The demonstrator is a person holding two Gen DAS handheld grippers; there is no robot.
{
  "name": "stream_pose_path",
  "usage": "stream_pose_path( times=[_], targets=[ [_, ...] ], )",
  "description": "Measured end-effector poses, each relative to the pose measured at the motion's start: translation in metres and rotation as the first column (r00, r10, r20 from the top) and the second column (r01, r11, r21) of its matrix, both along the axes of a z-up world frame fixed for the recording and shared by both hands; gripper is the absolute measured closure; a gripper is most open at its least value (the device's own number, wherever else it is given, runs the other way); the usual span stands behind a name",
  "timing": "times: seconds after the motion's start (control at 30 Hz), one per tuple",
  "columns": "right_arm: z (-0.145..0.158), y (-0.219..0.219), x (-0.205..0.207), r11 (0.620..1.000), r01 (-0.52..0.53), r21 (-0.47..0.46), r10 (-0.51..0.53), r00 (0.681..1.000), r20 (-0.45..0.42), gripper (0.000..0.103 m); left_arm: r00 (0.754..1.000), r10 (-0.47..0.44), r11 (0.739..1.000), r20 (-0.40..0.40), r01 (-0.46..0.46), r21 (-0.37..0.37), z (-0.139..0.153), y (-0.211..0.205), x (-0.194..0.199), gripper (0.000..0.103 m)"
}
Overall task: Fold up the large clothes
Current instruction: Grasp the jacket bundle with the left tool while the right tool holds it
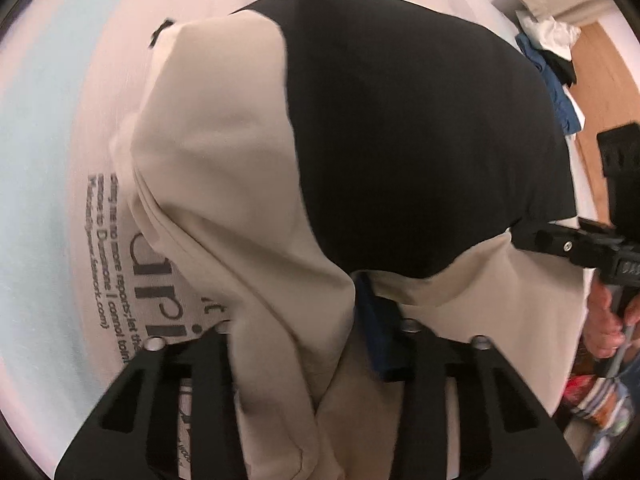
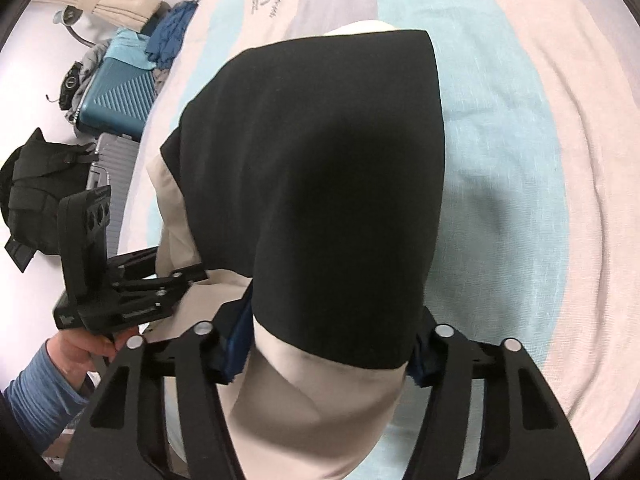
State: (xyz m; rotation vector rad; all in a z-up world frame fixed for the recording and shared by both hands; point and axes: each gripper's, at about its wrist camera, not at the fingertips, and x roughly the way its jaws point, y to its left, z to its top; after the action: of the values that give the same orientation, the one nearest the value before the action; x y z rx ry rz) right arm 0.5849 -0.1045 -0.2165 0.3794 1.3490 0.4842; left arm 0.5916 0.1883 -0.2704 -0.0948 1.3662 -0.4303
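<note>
- I have one garment in hand, a large two-tone piece with beige panels and a broad black panel. It hangs from both tools above the bed, its far end draped down toward the striped bedcover.
- Left tool: the jaws are narrowed onto a bunched fold of beige cloth, which fills the gap. I judge it gripped, with several layers gathered there.
- Right tool: the jaws stand about half apart, with a thick roll of beige and black fabric between them. The blue pads press the cloth at each side, so I read this as a grip on a bulky bundle.
- In the right wrist view, the left tool sits close by on the same near edge, with the hand below it. Both grips are on one edge, near each other.
- Handling judgement: the cloth is soft and limp, creasing freely and sagging between the grips. It looks of medium weight and smooth, perhaps slightly slippery, but not fragile.
- Hold advice: a limp garment follows its held edge, so I would favour grips at the corners, set well apart, to keep the edge taut. Bunched grips such as these risk uneven layers slipping out.
- Beside the bed are a blue suitcase and loose clothes, clear of the work.
</note>
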Motion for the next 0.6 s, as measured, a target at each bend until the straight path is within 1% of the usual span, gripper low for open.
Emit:
stream_pose_path(
  times=[0.03, 0.07, 0.13, 0.17, 0.4, 0.43, 0.53, 0.6],
  targets=[
    [0.004, 0.0, -0.001, 1.0, 0.0, 0.011, 0.0, 1.0, 0.008, 0.05, 1.0, -0.002, 1.0, 0.017, 0.002, 0.007, 0.002, -0.004, -0.001, 0.079],
    [0.006, 0.0, -0.001, 1.0, -0.003, 0.017, 0.003, 1.0, 0.016, 0.053, 1.0, 0.0, 1.0, 0.029, 0.0, 0.002, 0.004, -0.005, -0.002, 0.081],
    [0.013, 0.001, -0.004, 0.999, -0.023, 0.029, 0.022, 0.999, 0.039, 0.055, 0.999, 0.003, 1.0, 0.044, -0.002, -0.006, 0.009, -0.007, -0.004, 0.088],
    [0.017, 0.002, -0.005, 0.999, -0.032, 0.036, 0.03, 0.998, 0.051, 0.057, 0.999, -0.001, 1.0, 0.052, 0.001, -0.008, 0.011, -0.001, -0.007, 0.089],
    [0.034, 0.001, -0.008, 0.993, -0.046, 0.106, 0.036, 0.995, 0.096, 0.061, 0.996, 0.004, 1.0, 0.093, -0.002, -0.016, 0.029, 0.014, -0.026, 0.092],
    [0.035, 0.001, -0.008, 0.992, -0.046, 0.114, 0.035, 0.994, 0.1, 0.061, 0.995, 0.003, 1.0, 0.098, -0.002, -0.014, 0.032, 0.023, -0.033, 0.092],
    [0.046, 0.001, -0.008, 0.99, -0.051, 0.133, 0.034, 0.991, 0.126, 0.061, 0.992, -0.003, 1.0, 0.129, 0.002, 0.006, 0.048, 0.029, -0.036, 0.092],
    [0.059, 0.004, -0.008, 0.989, -0.066, 0.129, 0.045, 0.987, 0.155, 0.061, 0.989, 0.004, 1.0, 0.146, -0.006, 0.014, 0.06, 0.033, -0.039, 0.092]
  ],
)
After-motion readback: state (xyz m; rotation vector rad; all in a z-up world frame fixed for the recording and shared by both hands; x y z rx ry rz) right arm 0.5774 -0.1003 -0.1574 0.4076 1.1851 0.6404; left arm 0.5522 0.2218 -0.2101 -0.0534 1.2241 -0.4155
